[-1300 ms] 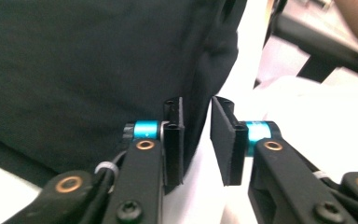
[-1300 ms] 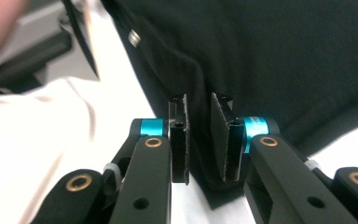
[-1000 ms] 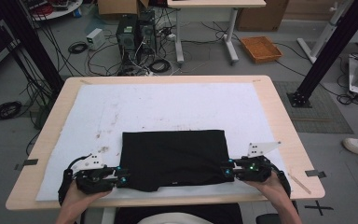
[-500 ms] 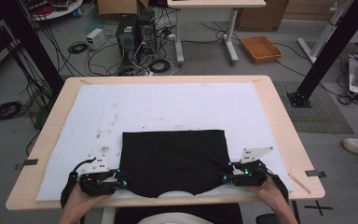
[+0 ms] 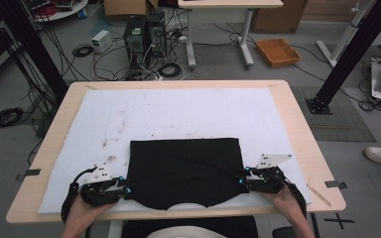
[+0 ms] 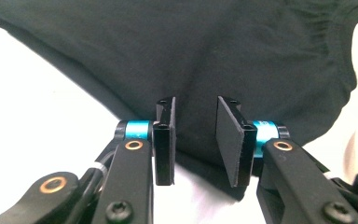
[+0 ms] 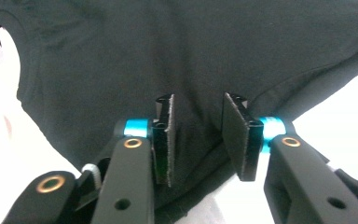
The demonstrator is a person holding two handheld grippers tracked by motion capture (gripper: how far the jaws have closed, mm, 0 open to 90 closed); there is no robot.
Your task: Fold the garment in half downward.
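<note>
Both grippers, left gripper (image 5: 127, 190) at seven o'clock and right gripper (image 5: 239, 180) at five, have just narrowed their fingers, gapped, around the soft, limp black garment (image 5: 186, 171), best pinched at its near corners.

The black garment (image 5: 184, 171) is soft matt cloth, faintly creased. The white mat (image 5: 178, 114) looks matt, slightly stained paper or foam. The table (image 5: 302, 144) rim is smooth pale wood. Both grippers' jaws are matt black plastic with copper-coloured rivets
</note>
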